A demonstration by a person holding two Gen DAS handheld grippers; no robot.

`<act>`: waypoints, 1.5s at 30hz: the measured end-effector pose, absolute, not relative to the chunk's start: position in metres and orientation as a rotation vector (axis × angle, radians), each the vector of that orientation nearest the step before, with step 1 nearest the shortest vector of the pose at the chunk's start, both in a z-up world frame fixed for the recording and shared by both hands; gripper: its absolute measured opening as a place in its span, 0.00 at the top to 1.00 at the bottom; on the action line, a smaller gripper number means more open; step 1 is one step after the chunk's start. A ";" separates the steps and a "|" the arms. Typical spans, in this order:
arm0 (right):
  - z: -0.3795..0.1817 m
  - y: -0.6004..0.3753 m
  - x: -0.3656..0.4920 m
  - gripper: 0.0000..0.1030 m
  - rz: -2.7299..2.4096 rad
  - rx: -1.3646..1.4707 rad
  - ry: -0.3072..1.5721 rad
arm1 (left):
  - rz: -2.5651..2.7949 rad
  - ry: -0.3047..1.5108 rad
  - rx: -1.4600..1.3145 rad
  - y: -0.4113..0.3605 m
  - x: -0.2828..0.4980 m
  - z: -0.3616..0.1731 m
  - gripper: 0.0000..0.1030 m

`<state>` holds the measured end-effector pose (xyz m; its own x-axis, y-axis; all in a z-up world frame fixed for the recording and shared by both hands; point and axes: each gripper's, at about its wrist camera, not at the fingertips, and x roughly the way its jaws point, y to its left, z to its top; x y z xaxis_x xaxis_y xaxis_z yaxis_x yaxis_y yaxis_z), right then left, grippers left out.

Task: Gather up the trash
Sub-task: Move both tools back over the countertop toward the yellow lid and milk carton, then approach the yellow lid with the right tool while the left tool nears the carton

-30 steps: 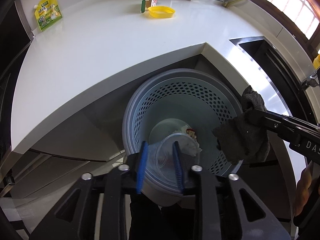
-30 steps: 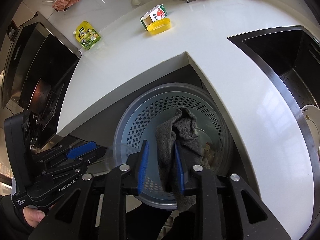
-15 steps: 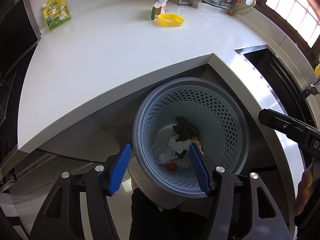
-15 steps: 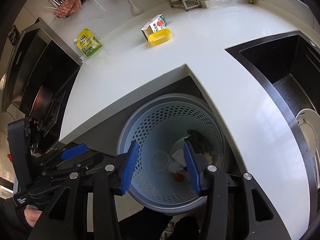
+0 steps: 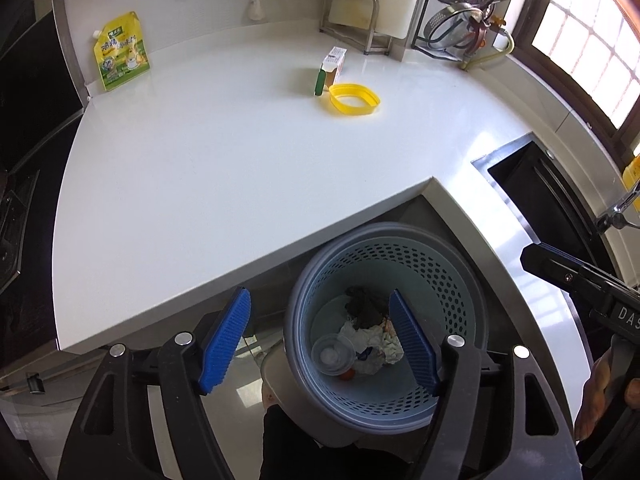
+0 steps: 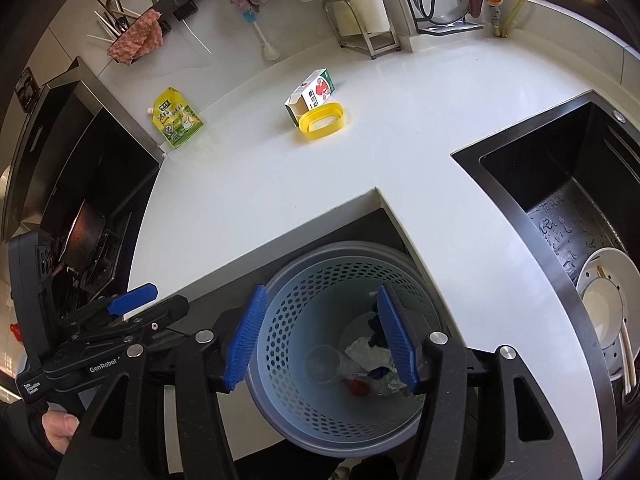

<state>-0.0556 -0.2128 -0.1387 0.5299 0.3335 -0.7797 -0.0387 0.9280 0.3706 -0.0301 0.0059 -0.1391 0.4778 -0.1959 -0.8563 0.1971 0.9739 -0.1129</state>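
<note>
A blue perforated trash basket (image 5: 452, 280) stands on the floor in the counter's corner notch; it also shows in the right wrist view (image 6: 288, 292). Inside lie a clear plastic cup (image 5: 331, 357), crumpled paper (image 5: 372, 340), a dark grey cloth (image 5: 362, 306) and a small orange-red bit (image 5: 347, 375). My left gripper (image 5: 320, 340) is open and empty above the basket. My right gripper (image 6: 320, 336) is open and empty above it too. On the white counter (image 5: 224, 168) lie a small carton (image 5: 331, 69), a yellow lid (image 5: 354, 99) and a yellow-green pouch (image 5: 120, 56).
A black sink (image 6: 560, 200) with a white dish (image 6: 608, 304) lies at the right. A stove with a pan (image 6: 86, 236) is at the left. Racks, utensils and a brush (image 6: 260, 36) line the back wall.
Both grippers opened: the cup fell from my left and the grey cloth from my right into the basket. Both grippers have since risen and opened wider.
</note>
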 end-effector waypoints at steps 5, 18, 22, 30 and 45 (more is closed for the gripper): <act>-0.129 -0.211 -0.044 0.42 0.204 0.330 0.968 | -0.240 1.005 0.005 0.014 -0.008 -0.124 0.28; -0.124 -0.209 -0.002 0.41 0.142 0.337 0.938 | -0.247 0.962 0.001 0.030 0.051 -0.108 0.25; -0.127 -0.208 0.016 0.40 0.122 0.343 0.934 | -0.244 0.951 0.005 0.035 0.072 -0.107 0.23; -0.136 -0.204 0.056 0.37 0.088 0.335 0.934 | -0.241 0.939 0.010 0.043 0.118 -0.113 0.22; -0.162 -0.196 0.121 0.32 0.054 0.345 0.942 | -0.243 0.954 0.015 0.048 0.189 -0.133 0.21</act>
<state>0.1207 -0.1960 -0.1615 0.5911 0.1944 -0.7828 0.1038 0.9441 0.3128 0.1887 0.0483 -0.1334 0.5533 -0.1988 -0.8089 0.2119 0.9728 -0.0941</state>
